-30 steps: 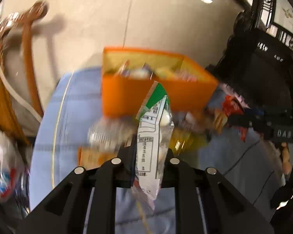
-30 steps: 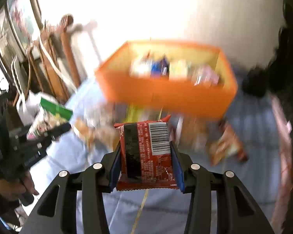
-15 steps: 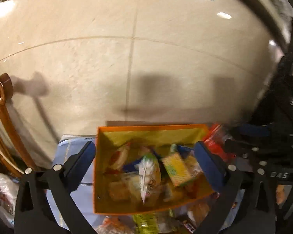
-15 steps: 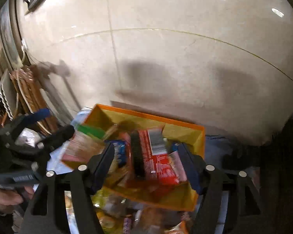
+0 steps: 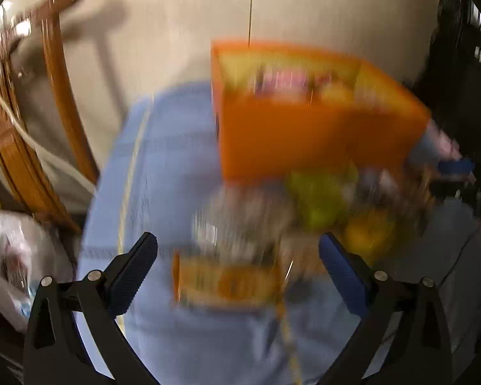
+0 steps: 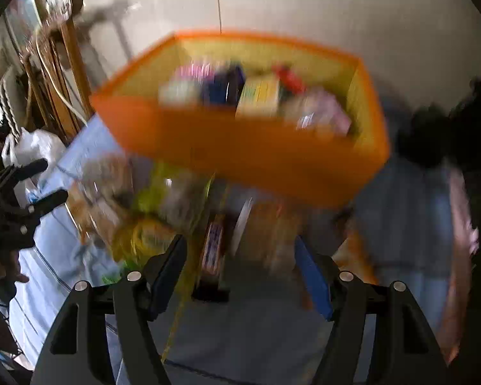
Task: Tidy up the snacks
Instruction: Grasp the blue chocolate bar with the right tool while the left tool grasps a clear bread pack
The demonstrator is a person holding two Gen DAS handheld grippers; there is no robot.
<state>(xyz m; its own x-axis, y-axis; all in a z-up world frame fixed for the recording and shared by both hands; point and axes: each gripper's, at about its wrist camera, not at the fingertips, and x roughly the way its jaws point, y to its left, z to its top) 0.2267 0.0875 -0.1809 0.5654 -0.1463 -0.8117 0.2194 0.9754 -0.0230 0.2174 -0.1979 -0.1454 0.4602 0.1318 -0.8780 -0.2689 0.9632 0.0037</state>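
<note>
An orange box (image 5: pixel 304 134) with several snack packs inside stands at the far side of a blue tablecloth (image 5: pixel 163 166). It also shows in the right wrist view (image 6: pixel 240 154). A blurred pile of loose snacks (image 5: pixel 272 218) lies in front of the box, and shows in the right wrist view too (image 6: pixel 176 211). My left gripper (image 5: pixel 239 250) is open and empty above an orange-yellow packet (image 5: pixel 227 284). My right gripper (image 6: pixel 240 256) is open and empty above a dark bar packet (image 6: pixel 213 250). The left gripper also shows at the left of the right wrist view (image 6: pixel 25 189).
A wooden chair (image 5: pixel 48 96) stands left of the table by the tiled wall. A white plastic bag (image 5: pixel 9 247) sits at lower left. Dark furniture (image 5: pixel 465 64) stands at the right. An orange packet (image 6: pixel 356 256) lies at the right of the pile.
Both grippers let go of their packets into the orange box, then drew back and down from above it. They now hang open over the loose pile.
</note>
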